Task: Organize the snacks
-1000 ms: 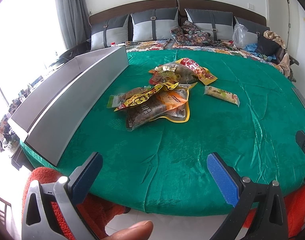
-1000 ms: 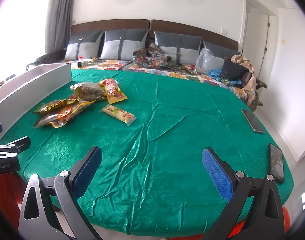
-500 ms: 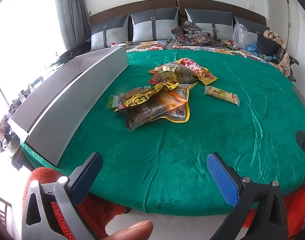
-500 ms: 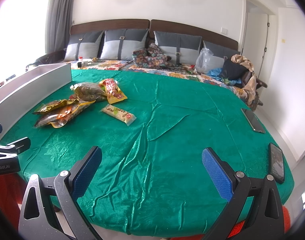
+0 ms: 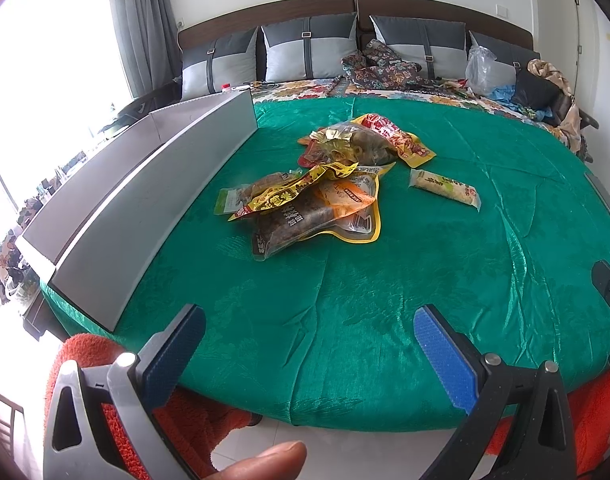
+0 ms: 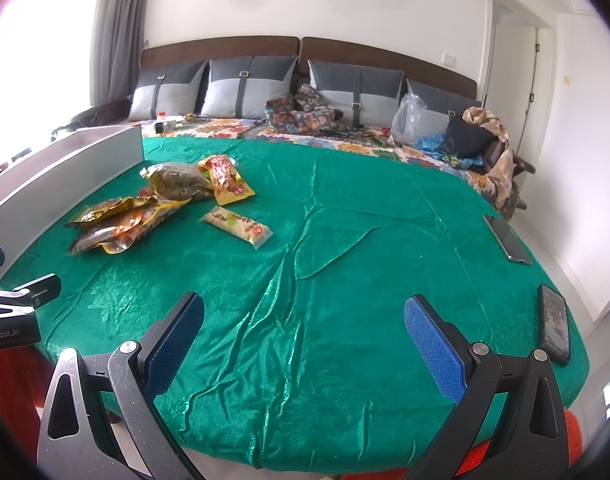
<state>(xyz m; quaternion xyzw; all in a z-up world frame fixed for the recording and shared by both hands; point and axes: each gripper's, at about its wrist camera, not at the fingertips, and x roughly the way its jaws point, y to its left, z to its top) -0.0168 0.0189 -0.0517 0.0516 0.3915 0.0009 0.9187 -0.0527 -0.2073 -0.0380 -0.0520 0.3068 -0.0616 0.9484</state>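
A pile of snack packets [image 5: 317, 200] lies on the green tablecloth [image 5: 385, 300], with a red and yellow packet [image 5: 393, 140] behind it. A pale long packet [image 5: 445, 189] lies apart to the right. The pile [image 6: 121, 220] and the pale packet [image 6: 237, 226] also show in the right wrist view. A long grey open box [image 5: 145, 208] stands along the table's left side. My left gripper [image 5: 309, 344] is open and empty over the near edge. My right gripper [image 6: 303, 332] is open and empty, well to the right of the snacks.
Two phones [image 6: 555, 324] [image 6: 507, 240] lie near the table's right edge. A bed with grey pillows [image 6: 249, 88], clothes and a plastic bag [image 6: 409, 120] runs behind the table. Red chair cushions [image 5: 89, 356] sit below the near edge.
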